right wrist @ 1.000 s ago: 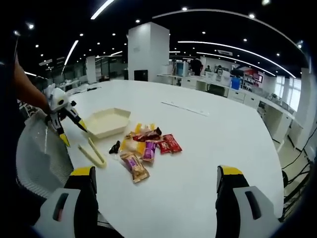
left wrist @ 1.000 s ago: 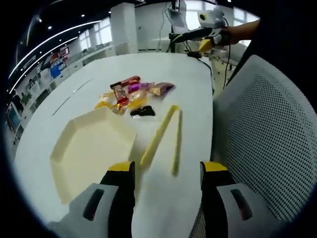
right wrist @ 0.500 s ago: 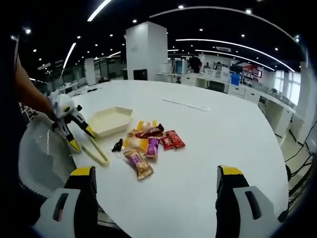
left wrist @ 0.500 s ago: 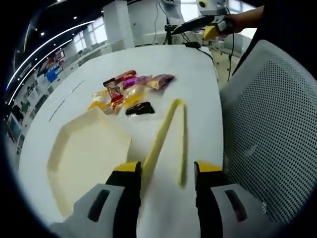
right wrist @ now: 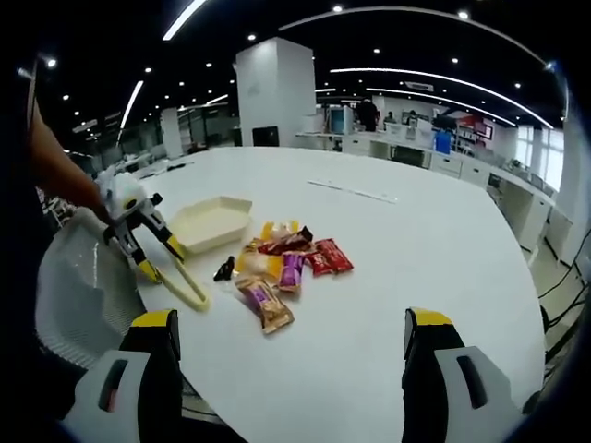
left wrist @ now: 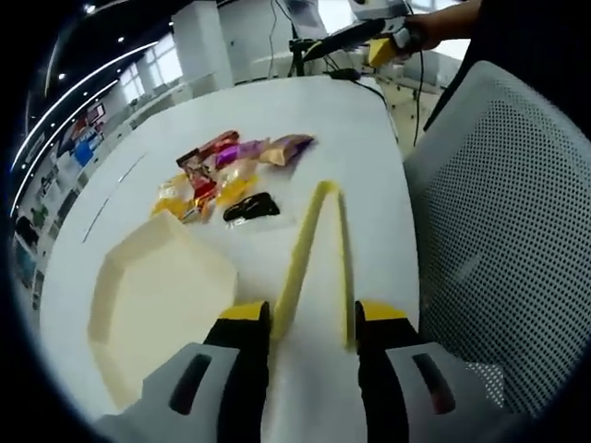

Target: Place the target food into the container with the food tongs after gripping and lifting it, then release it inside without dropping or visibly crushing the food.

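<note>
Now, in the left gripper view, the left hand-held gripper (left wrist: 312,323) is straddling the yellow tongs (left wrist: 319,249) with jaws apart, not yet squeezing; centring on both arms should steady them. In the right gripper view, the right hand-held gripper (right wrist: 291,346) is hovering open above the table (right wrist: 416,249), snack packets (right wrist: 282,268) lying beside the container (right wrist: 212,221).
</note>
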Tool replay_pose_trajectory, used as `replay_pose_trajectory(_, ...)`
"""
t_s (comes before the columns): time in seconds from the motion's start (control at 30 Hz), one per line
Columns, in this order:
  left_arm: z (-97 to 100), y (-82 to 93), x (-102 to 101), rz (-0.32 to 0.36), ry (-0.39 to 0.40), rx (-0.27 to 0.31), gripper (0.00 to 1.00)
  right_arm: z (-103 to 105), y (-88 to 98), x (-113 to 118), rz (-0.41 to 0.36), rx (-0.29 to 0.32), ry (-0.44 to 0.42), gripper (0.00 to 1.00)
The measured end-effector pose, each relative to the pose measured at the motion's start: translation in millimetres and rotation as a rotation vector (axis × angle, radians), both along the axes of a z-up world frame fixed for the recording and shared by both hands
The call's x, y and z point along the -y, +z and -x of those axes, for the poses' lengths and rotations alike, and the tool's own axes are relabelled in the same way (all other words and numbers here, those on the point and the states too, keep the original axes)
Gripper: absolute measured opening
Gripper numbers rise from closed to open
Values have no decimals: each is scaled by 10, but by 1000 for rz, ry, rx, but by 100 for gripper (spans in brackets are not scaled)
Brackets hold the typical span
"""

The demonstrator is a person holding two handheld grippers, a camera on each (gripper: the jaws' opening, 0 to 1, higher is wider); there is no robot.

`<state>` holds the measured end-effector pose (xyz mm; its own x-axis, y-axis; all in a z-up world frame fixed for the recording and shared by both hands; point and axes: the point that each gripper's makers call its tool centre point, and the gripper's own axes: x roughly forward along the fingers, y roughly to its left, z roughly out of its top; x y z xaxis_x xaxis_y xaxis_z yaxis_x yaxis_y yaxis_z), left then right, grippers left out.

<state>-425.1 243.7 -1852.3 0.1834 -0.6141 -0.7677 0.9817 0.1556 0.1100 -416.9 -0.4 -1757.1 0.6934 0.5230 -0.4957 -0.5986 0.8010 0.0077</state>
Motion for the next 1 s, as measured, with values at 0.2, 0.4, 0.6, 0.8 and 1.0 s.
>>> replay_pose_trajectory(0.2, -29, -11, -1, -25, -31, -3, 16, 18, -7, -20, 3, -9, 13, 100)
replay_pose_trajectory(0.4, -38, -22, 12, -60, -68, -10, 1, 2, 7, 26, 14, -9, 15, 100)
replay_pose_trajectory(0.6, -34, 16, 17, -27, -53, -31, 0, -17, 65, 7, 14, -2, 23, 100)
replay_pose_trajectory(0.8, 21, 223, 89, 48, -56, -93, 0, -17, 118, -41, 28, 13, 58, 100)
replay_pose_trajectory(1.0, -76, 527, -13, 74, -46, -118, 0, -1, 253, -150, 19, 23, 129, 100)
